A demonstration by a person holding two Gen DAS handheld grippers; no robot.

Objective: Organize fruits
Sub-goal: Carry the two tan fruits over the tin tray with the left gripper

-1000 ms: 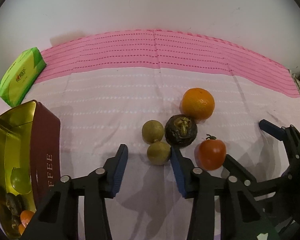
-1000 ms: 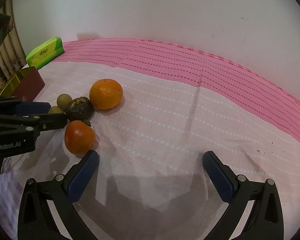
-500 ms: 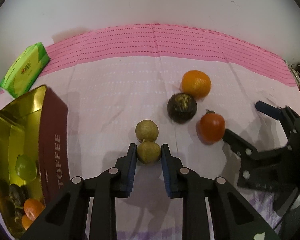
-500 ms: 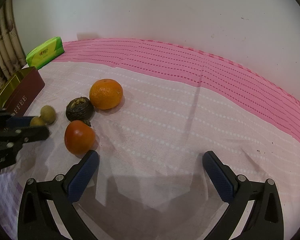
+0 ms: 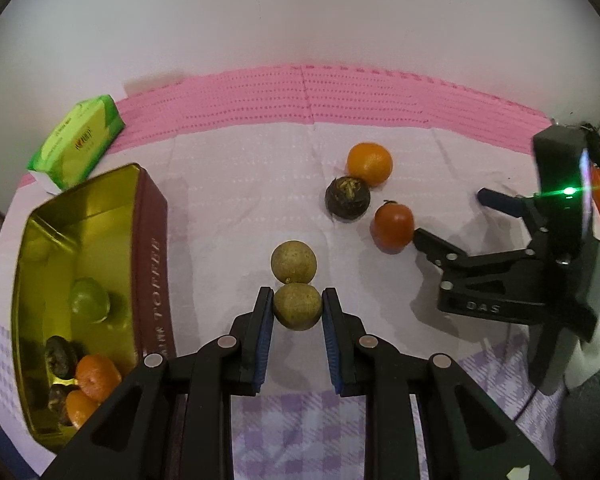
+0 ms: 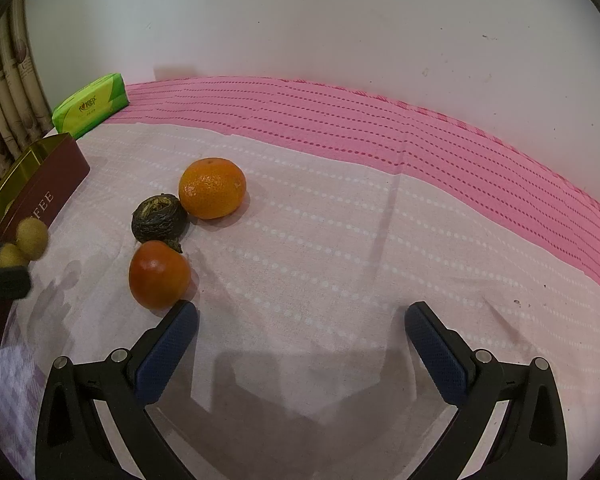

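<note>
Left hand-held gripper (image 5: 297, 312) clamps a tan fruit (image 5: 297, 306); right hand-held gripper (image 6: 300, 328), marked "DAS", gapes empty.

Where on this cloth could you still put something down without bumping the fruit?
Free: the pale cloth right of the orange, up to the pink stripes, and the strip between tin and fruit. Crowded: around orange, dark fruit and tomato.

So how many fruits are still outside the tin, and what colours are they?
Yellow-green: 2, one pinched in the left gripper, its twin touching it
Orange: 1
Red: 1
Dark brown: 1
Total: 5 outside the tin
</note>
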